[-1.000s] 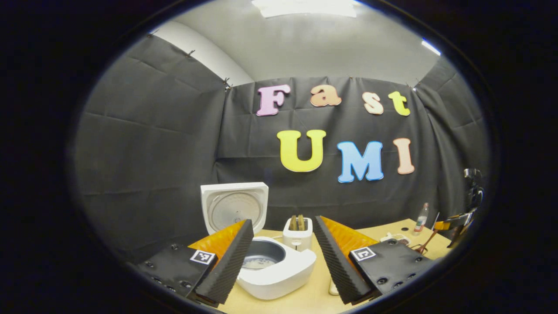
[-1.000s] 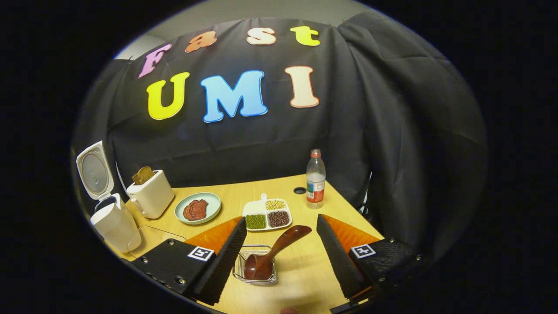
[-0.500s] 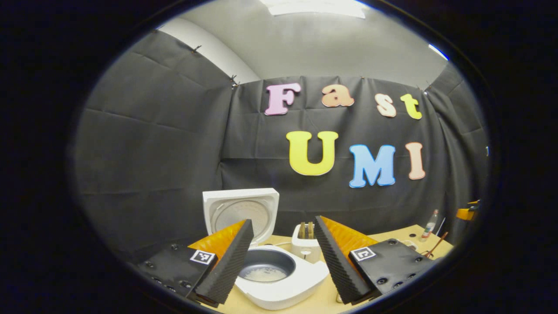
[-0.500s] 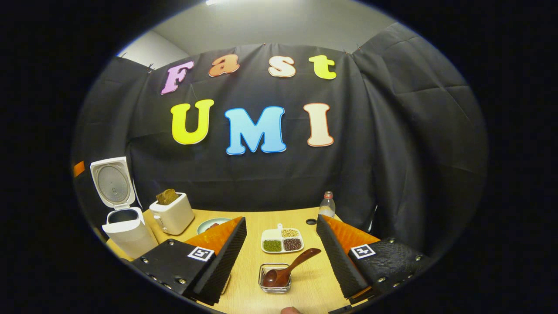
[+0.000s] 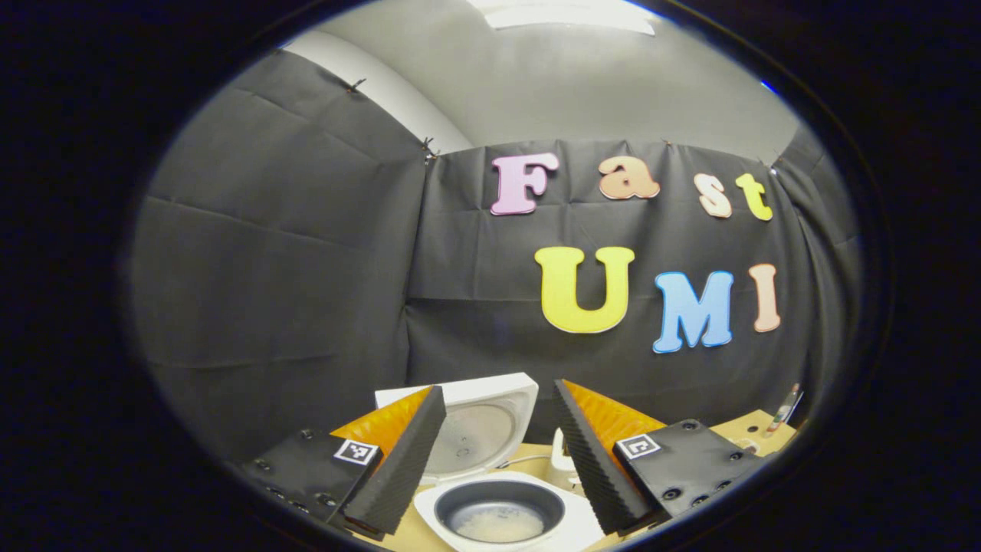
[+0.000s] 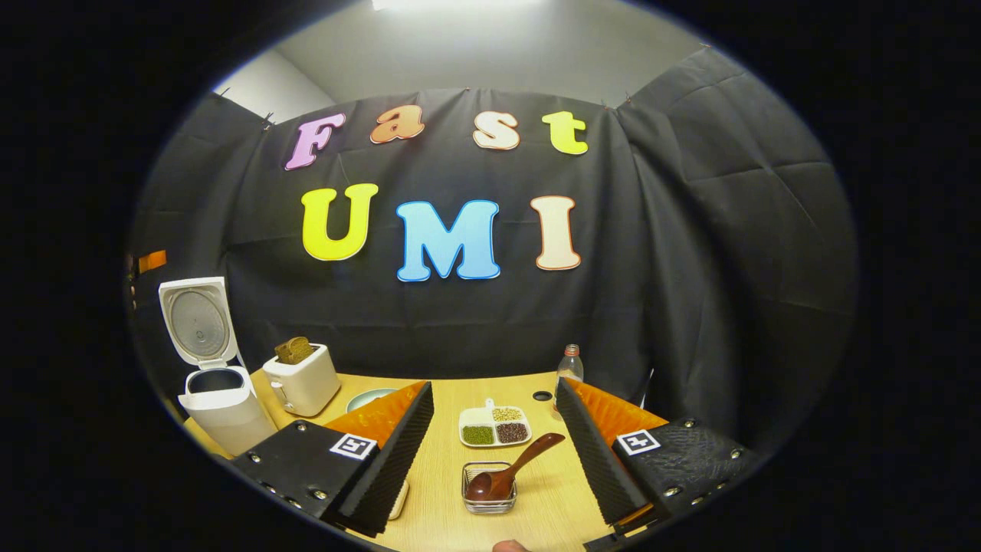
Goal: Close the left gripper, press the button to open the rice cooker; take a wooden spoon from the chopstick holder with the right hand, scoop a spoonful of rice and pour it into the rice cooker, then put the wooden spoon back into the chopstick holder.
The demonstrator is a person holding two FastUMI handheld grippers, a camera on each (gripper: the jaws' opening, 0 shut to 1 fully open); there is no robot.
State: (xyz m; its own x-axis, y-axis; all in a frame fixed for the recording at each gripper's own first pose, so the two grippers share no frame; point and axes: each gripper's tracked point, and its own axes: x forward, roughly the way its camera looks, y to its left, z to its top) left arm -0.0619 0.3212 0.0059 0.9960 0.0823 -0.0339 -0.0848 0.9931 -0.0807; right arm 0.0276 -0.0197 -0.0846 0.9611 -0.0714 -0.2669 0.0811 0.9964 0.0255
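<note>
Right claw (image 6: 494,460) agape — wooden spoon (image 6: 507,475) between

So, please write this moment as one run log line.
rice cooker: lid open | wooden spoon: in chopstick holder | both jaws: open, empty

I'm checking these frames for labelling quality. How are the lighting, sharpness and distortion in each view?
Left gripper view: a bright ceiling light blows out at the top, the wall seams bow from fisheye distortion, and the rice cooker is sharp but cut by the bottom edge. Right gripper view: even light, the wooden spoon and the table are crisp, with a soft sheen on the wood.
</note>
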